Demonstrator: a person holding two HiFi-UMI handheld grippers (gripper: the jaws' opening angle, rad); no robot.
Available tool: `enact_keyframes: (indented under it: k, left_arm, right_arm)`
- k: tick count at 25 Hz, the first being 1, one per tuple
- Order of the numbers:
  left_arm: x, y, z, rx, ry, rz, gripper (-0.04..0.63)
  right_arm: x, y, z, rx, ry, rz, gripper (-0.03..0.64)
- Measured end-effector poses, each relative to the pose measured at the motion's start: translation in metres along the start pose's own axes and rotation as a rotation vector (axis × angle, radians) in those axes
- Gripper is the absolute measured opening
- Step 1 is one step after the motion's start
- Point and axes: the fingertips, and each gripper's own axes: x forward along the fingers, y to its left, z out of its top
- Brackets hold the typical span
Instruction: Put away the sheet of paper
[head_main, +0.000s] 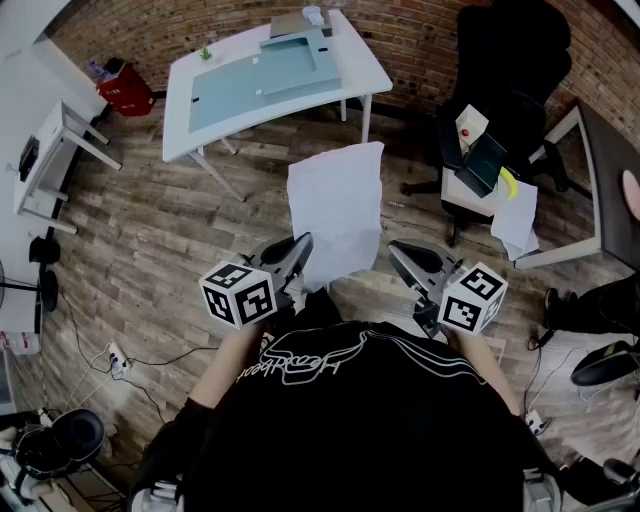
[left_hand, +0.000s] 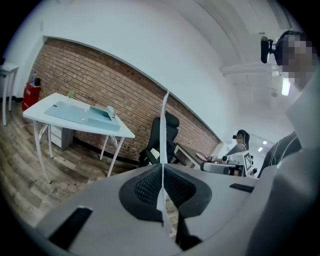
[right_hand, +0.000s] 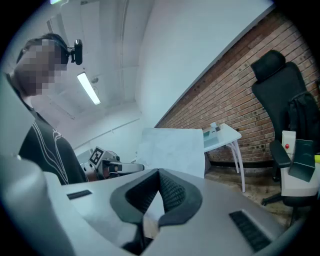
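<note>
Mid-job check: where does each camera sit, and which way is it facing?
Head view: on the person's head, steeply down at the wooden floor, white desk and held sheet of paper; shows black shirt, left gripper, right gripper.
Left gripper view: on the left gripper, along jaws shut on the sheet edge-on, toward desk and brick wall; shirt at right.
Right gripper view: on the right gripper, toward the sheet's face; shirt at left.
Shared: all three show sheet and desk.
</note>
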Motion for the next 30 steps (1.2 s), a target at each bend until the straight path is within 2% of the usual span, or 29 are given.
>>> enact_keyframes:
  k: [16, 23, 30]
  left_arm:
    - [0.062, 0.103, 0.089, 0.006, 0.053, -0.067, 0.031]
    - [0.065, 0.162, 0.121, -0.008, 0.048, -0.060, 0.031]
    - [0.052, 0.231, 0.140, -0.031, 0.034, -0.010, 0.031]
  right_arm:
    - [0.102, -0.073, 0.057, 0.018, 0.008, -0.110, 0.002]
    - [0.169, -0.087, 0.075, 0.019, 0.039, -0.092, 0.002]
    - [0.243, -0.087, 0.086, -0.032, 0.090, -0.045, 0.002]
